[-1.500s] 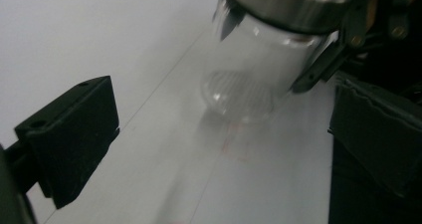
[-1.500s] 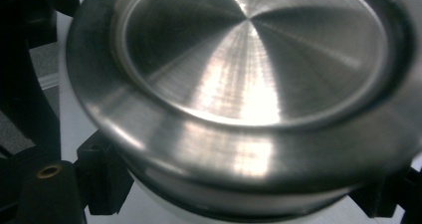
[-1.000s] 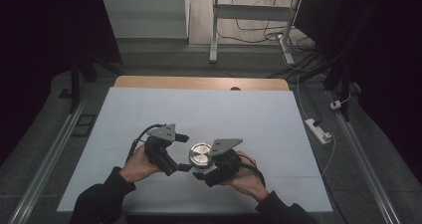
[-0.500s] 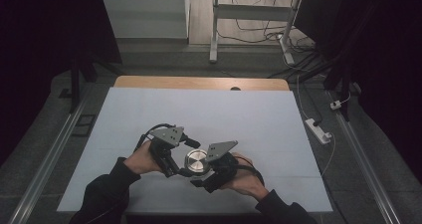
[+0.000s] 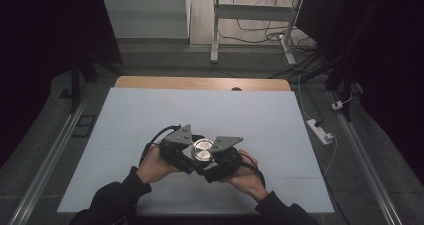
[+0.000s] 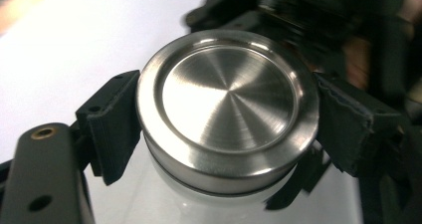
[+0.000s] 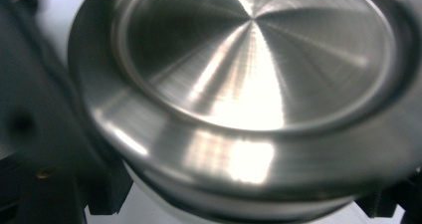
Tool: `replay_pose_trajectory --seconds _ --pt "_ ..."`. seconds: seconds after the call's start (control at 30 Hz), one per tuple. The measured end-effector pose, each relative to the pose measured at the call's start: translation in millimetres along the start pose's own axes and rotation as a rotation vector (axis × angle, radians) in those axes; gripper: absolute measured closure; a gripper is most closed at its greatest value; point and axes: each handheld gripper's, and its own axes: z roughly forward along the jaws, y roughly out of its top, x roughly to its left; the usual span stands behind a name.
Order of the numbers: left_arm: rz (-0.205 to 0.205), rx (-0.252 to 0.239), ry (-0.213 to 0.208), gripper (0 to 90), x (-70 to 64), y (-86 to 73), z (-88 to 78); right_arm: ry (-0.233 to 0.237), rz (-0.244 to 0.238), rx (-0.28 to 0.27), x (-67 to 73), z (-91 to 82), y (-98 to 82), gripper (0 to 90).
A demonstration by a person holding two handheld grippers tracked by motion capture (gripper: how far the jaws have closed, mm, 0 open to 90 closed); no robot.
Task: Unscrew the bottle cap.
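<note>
The steel lid [image 6: 228, 112] sits squarely between the left gripper [image 6: 226, 124]'s pads, just closing on its rim, while the right gripper [image 5: 220, 160] clamps the container below.

On the white tabletop [image 5: 200, 110], close to its near edge and about midway between the side edges, a round steel lid [image 5: 202, 149] sits between two grippers. The left gripper [image 5: 184, 147] comes at it from the left, its jaws having just been closing, with the lid between them. The right gripper [image 5: 220, 155] meets it from the right, clamped. A hand [image 5: 156, 164] holds the left one, another hand [image 5: 245, 172] the right.
</note>
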Motion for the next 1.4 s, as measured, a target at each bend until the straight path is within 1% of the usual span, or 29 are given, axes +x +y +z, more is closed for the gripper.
replay_pose_trajectory --seconds 0.03,0.1,0.13,0.17,0.23,0.27,0.3,0.33,0.37,0.4,0.43,0.47,0.5,0.57,0.6,0.63,0.7,0.77,0.83,0.9,0.97,1.07,1.13,1.2,1.23,1.27,1.3,1.37,1.4 --pt "-0.01 -0.005 0.001 17.8 -0.2 1.0 1.2 -0.016 0.011 -0.004 -0.5 0.1 -0.2 15.0" --pt "-0.02 -0.01 -0.007 7.4 0.8 2.1 1.6 -0.009 0.034 -0.021 -1.4 -0.6 -0.2 15.0" --pt "-0.026 -0.017 -0.014 5.6 2.2 2.8 -0.1 -0.006 0.033 -0.025 -1.1 -1.4 0.0 15.0" --pt "-0.015 -0.03 -0.048 3.7 6.9 2.6 -7.2 -0.004 0.028 -0.029 -0.5 -2.2 0.3 15.0" --pt "-0.015 -0.037 -0.064 0.3 9.8 1.9 -11.8 0.005 0.023 -0.032 -0.3 -3.0 0.6 15.0" --pt "0.01 -0.05 -0.154 1.4 15.7 -1.1 -20.9 0.035 0.014 -0.038 0.1 -4.0 0.9 15.0" --pt "0.03 -0.044 -0.172 1.2 17.2 -2.5 -24.6 0.061 0.008 -0.035 0.3 -4.0 1.1 15.0" --pt "0.03 -0.044 -0.172 2.0 17.2 -2.5 -24.6 0.084 -0.002 -0.032 0.9 -3.8 1.0 15.0" --pt "0.096 -0.02 -0.222 2.8 18.1 -5.2 -29.5 0.108 -0.017 -0.026 2.1 -3.1 1.0 15.0" --pt "0.119 -0.009 -0.23 3.0 17.5 -6.3 -30.5 0.136 -0.04 -0.017 3.7 -2.3 0.9 15.0" --pt "0.138 0.004 -0.26 3.8 17.4 -7.2 -30.5 0.156 -0.059 -0.011 6.4 -1.6 1.0 15.0" --pt "0.138 0.004 -0.26 5.4 17.4 -7.2 -30.5 0.172 -0.081 -0.005 8.6 -0.6 1.2 15.0" --pt "0.187 0.018 -0.307 6.4 15.1 -9.3 -28.8 0.19 -0.099 -0.003 10.8 0.3 1.4 15.0" --pt "0.199 0.025 -0.321 8.9 14.2 -9.9 -27.2 0.222 -0.128 0.002 14.6 1.2 2.0 15.0" --pt "0.225 0.021 -0.349 12.6 12.5 -11.4 -25.4 0.232 -0.137 0.0 16.3 1.4 2.3 15.0" --pt "0.236 0.018 -0.339 16.3 11.6 -12.2 -25.2 0.244 -0.155 0.001 16.6 1.0 2.5 15.0" --pt "0.228 0.005 -0.329 18.9 11.7 -12.2 -25.5 0.247 -0.165 0.002 17.7 0.3 2.9 15.0" --pt "0.186 -0.02 -0.298 19.2 12.6 -11.9 -25.2 0.232 -0.158 -0.003 15.3 -0.2 2.6 15.0" --pt "0.123 -0.038 -0.256 20.0 13.4 -10.9 -23.3 0.2 -0.128 -0.005 11.8 -0.8 2.5 15.0" --pt "0.073 -0.037 -0.188 20.8 11.0 -8.4 -19.1 0.155 -0.094 -0.007 7.3 -0.5 1.8 15.0" --pt "0.038 -0.03 -0.109 20.7 5.7 -5.1 -14.4 0.104 -0.037 -0.008 4.7 0.3 1.5 15.0" --pt "-0.005 -0.013 -0.009 20.7 -1.2 -1.7 -7.9 0.045 -0.015 0.001 0.5 1.2 0.0 15.0" --pt "-0.03 -0.013 0.041 20.6 -4.9 -0.8 -3.3 -0.004 0.007 0.012 -0.8 2.2 -0.3 15.0" --pt "-0.035 -0.01 0.047 19.8 -5.1 -0.3 -2.1 -0.016 0.014 0.012 -1.8 2.8 -0.8 15.0" --pt "-0.037 -0.014 -0.01 16.1 -0.6 0.3 -3.6 -0.025 0.023 0.007 -2.4 2.9 -2.0 15.0" --pt "-0.049 -0.017 -0.041 12.2 2.8 0.2 -5.6 -0.019 0.025 -0.002 -2.8 2.3 -1.8 15.0" --pt "-0.049 -0.017 -0.041 8.8 2.8 0.2 -5.6 -0.012 0.026 -0.011 -3.0 0.9 -1.4 15.0" --pt "-0.012 -0.021 -0.129 7.1 13.9 -3.0 -17.7 0.018 0.014 -0.033 -3.7 -1.8 -0.3 15.0" --pt "-0.012 -0.021 -0.129 5.1 13.9 -3.0 -17.7 0.044 0.012 -0.039 -3.8 -2.9 0.1 15.0"
